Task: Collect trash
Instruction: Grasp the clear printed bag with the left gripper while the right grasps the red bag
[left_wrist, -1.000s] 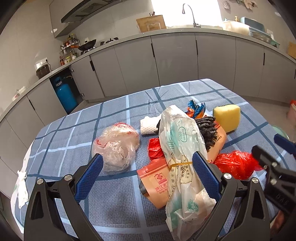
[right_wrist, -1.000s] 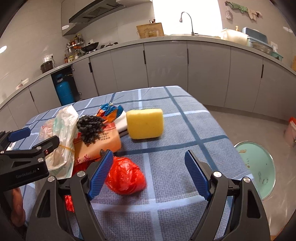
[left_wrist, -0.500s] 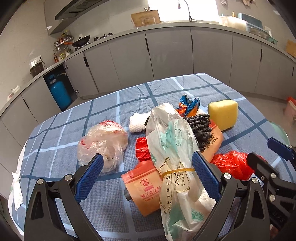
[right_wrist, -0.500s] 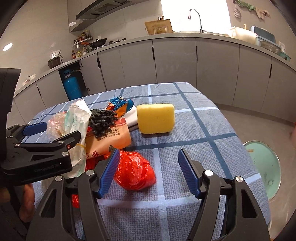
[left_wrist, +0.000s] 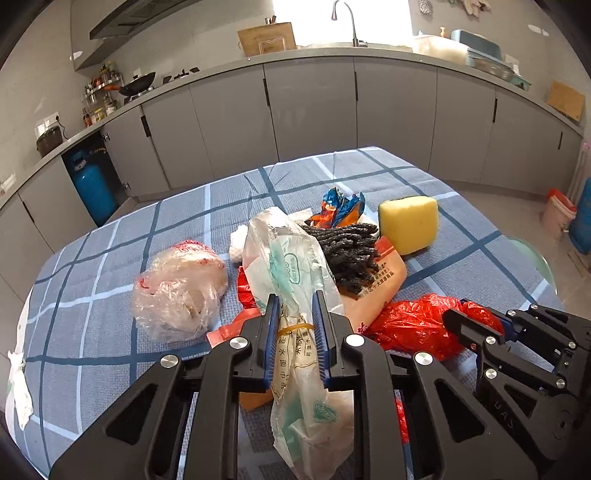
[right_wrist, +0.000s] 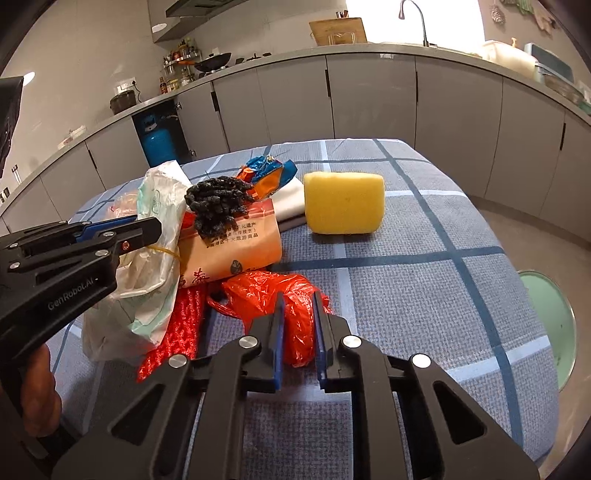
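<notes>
A heap of trash lies on the blue checked tablecloth (left_wrist: 92, 354). My left gripper (left_wrist: 295, 299) has its jaws closing on a long white-and-green plastic bag (left_wrist: 284, 251) tied with a yellow rubber band, and the blue pads press its sides. My right gripper (right_wrist: 298, 297) has its jaws closing on a crumpled red plastic bag (right_wrist: 258, 288), pinched between the pads. In the right wrist view the left gripper (right_wrist: 147, 229) shows at the left on the white bag (right_wrist: 155, 199). In the left wrist view the right gripper (left_wrist: 458, 319) sits against the red bag (left_wrist: 413, 321).
A yellow sponge (right_wrist: 343, 206), an orange paper bag (right_wrist: 229, 251), a black knobbly bundle (left_wrist: 347, 251), a blue-orange wrapper (left_wrist: 340, 210), a clear crumpled bag (left_wrist: 181, 291) and red mesh (right_wrist: 181, 332) lie nearby. A round green bin (right_wrist: 550, 325) stands on the floor right of the table.
Both grippers went from wide open to shut. The left one now pinches the white bag and the right one pinches the red bag. Neither hand has shifted much.
</notes>
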